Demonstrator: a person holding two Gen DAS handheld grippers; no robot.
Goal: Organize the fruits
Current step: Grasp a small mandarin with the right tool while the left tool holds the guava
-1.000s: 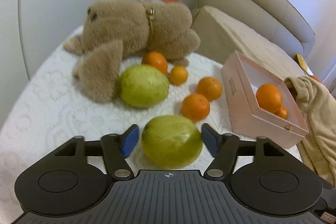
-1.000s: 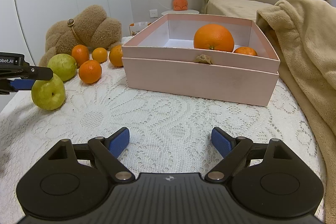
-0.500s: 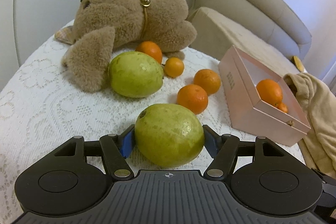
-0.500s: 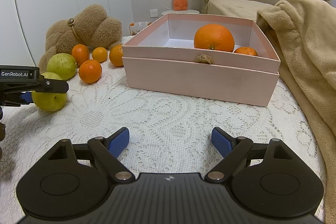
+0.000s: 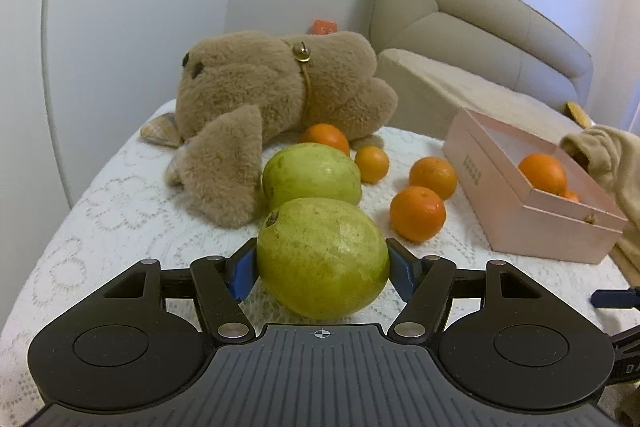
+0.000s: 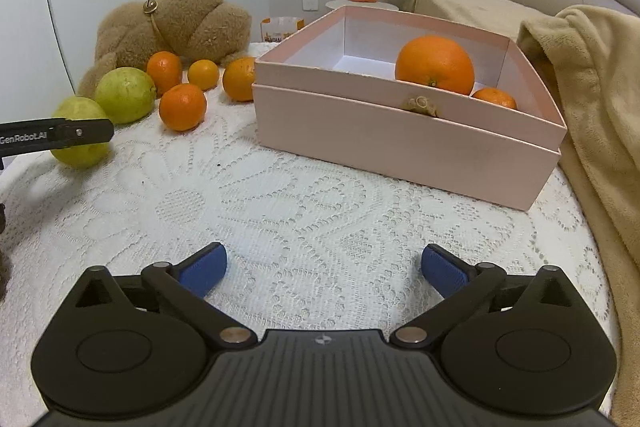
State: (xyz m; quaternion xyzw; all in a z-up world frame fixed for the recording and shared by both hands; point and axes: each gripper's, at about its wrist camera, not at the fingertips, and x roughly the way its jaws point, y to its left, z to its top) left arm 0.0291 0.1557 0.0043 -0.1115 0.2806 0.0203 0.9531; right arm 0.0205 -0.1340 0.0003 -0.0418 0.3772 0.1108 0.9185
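My left gripper [image 5: 322, 269] is shut on a green guava [image 5: 320, 247], with both blue pads against its sides low over the lace cloth. A second guava [image 5: 312, 171] lies just behind it. Several loose oranges [image 5: 417, 213] sit between the guavas and the pink box [image 5: 520, 223]. In the right wrist view the box [image 6: 400, 147] holds a large orange [image 6: 434, 65] and a small one [image 6: 494, 97]. My right gripper [image 6: 324, 267] hovers over bare cloth in front of the box. Its jaws are opening and nothing is between them.
A brown teddy bear [image 5: 272, 95] lies behind the fruit at the table's far left. A beige blanket [image 6: 592, 107] drapes along the right side of the box. The white lace tablecloth [image 6: 280, 195] covers the table. A beige sofa stands behind.
The left gripper slid forward around the near guava and its pads closed onto it. The right gripper's jaws have spread wider and it has stayed in place.
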